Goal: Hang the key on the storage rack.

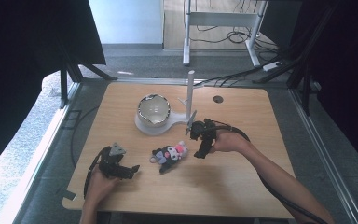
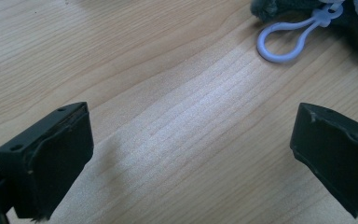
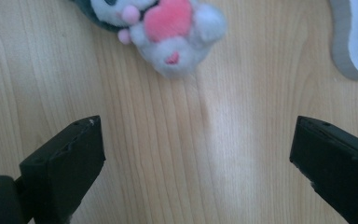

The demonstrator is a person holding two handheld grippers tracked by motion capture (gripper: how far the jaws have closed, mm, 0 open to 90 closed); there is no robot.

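Note:
A small plush toy, dark with a white face and a pink heart, lies on the wooden table near its middle. In the right gripper view the plush toy sits at the top, ahead of the jaws. My right gripper is open over bare wood, just right of the toy in the high view. My left gripper is open too, low on the table left of the toy. The toy's white plastic loop lies ahead of the left jaws.
A white stand carries a shiny bowl and an upright post behind the toy. Its base edge shows at the top right of the right gripper view. A cable trails from the right hand off the table's front.

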